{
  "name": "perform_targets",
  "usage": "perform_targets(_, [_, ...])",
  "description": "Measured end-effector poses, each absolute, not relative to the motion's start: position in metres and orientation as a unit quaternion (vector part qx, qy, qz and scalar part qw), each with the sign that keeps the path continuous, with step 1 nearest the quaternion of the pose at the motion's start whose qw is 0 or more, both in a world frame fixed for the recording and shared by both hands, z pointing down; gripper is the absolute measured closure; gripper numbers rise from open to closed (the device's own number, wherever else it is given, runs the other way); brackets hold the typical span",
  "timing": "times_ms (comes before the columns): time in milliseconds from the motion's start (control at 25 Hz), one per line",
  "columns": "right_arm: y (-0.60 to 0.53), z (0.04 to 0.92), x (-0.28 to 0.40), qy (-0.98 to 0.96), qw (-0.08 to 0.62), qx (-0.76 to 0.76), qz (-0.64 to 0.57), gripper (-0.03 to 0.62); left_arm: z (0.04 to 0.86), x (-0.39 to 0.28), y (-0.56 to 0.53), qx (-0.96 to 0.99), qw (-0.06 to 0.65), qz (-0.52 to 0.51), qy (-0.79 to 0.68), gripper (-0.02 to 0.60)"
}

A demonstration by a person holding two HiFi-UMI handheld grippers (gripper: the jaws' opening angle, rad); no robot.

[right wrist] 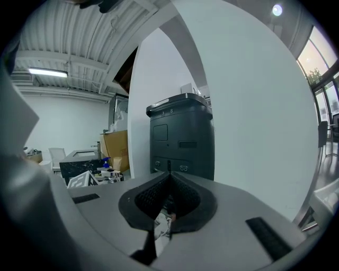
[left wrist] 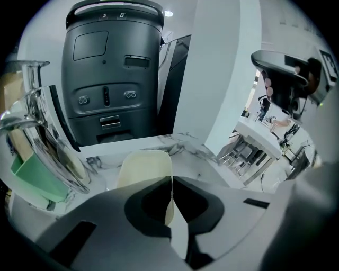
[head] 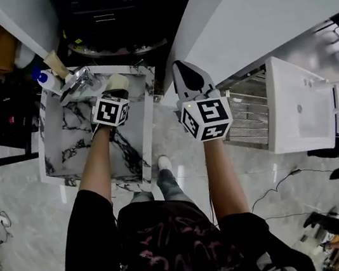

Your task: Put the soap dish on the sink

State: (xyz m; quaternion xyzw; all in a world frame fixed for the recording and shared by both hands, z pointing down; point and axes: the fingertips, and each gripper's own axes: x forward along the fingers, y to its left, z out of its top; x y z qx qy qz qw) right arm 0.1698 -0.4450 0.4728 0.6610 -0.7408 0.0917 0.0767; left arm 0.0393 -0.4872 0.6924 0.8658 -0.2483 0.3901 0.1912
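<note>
Two grippers on my feeds, one item in hand.

1. Left gripper (left wrist: 172,182): jaws pressed together on the thin rim of the soap dish (left wrist: 143,168). The rest of the dish sticks out ahead of the jaws. In the head view I see the left gripper (head: 113,97) over the far end of the sink, marker cube facing up.
2. Soap dish (head: 117,81): cream, with rounded corners. It is held roughly level over the back edge of the sink (head: 62,146), just right of the tap (head: 80,81). I cannot tell whether its underside touches the marble.
3. Right gripper (right wrist: 168,177): jaws closed on each other, nothing between them. In the head view the right gripper (head: 186,74) is raised beyond the sink's right rim, apart from the dish.
4. Sink: white rim, grey-veined marble.
5. Tap: chrome, at the sink's far left corner. In the left gripper view the tap (left wrist: 32,124) curves along the left edge, with a green container (left wrist: 29,177) just beside it.
6. Bottle (head: 44,78): blue cap, just left of the tap.
7. Dark grey machine (left wrist: 111,74): stands behind the sink. The machine (right wrist: 183,137) also fills the middle of the right gripper view.
8. White washbasin unit (head: 293,104): on the floor to my right, well apart from the sink.
</note>
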Motion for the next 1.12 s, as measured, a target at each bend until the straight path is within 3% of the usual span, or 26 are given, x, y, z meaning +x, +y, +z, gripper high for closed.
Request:
perform_targets(640, [-0.446, 0.477, 0.177, -0.738, 0.083, 0.663, 0.095, 0.583, 0.687, 0.043, -0.492, 0.869, 0.178, 0.392, -0.246, 0.515])
perform_targets(1120, [-0.435, 0.464, 0.166, -0.748, 0.079, 0.653, 0.088, 0.583, 0.638, 0.037, -0.485, 0.880, 0.151, 0.351, -0.283, 0.532])
